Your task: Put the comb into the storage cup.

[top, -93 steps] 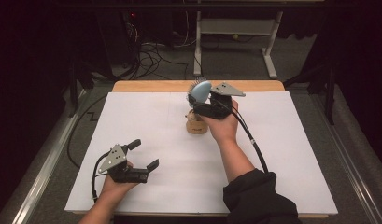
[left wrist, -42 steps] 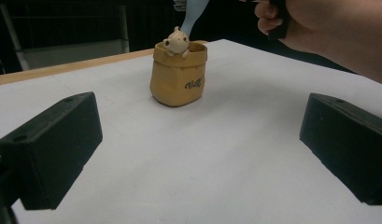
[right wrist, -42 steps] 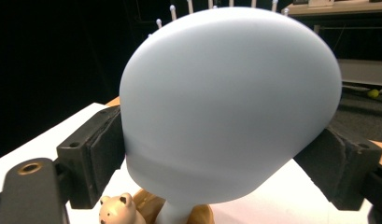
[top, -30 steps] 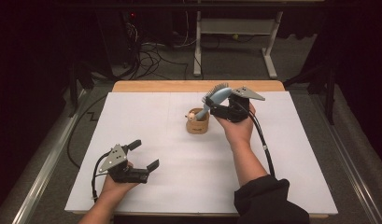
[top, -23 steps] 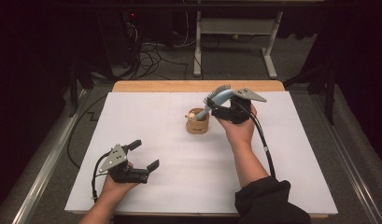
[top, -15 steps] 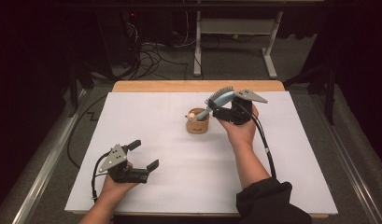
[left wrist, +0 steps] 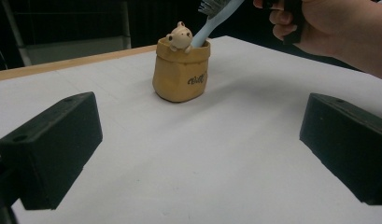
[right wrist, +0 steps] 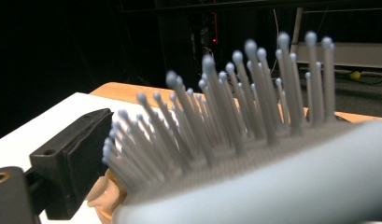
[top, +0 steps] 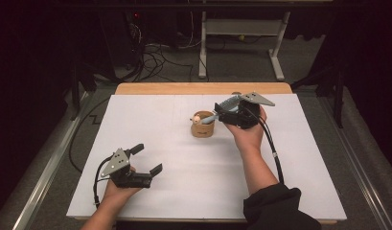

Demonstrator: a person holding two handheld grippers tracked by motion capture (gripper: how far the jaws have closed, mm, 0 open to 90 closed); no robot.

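The pale blue hairbrush stood slanted with its handle down in the small tan pot at the middle of the white table — its grey, ball-tipped bristles faced up. A little bear figure peeked over the pot's rim beside the handle. Your right gripper had just been opening its jaws, the brush head between them — whether the pads pressed on it, you could not tell. Your left gripper rested near the front edge, jaws wide apart around nothing.
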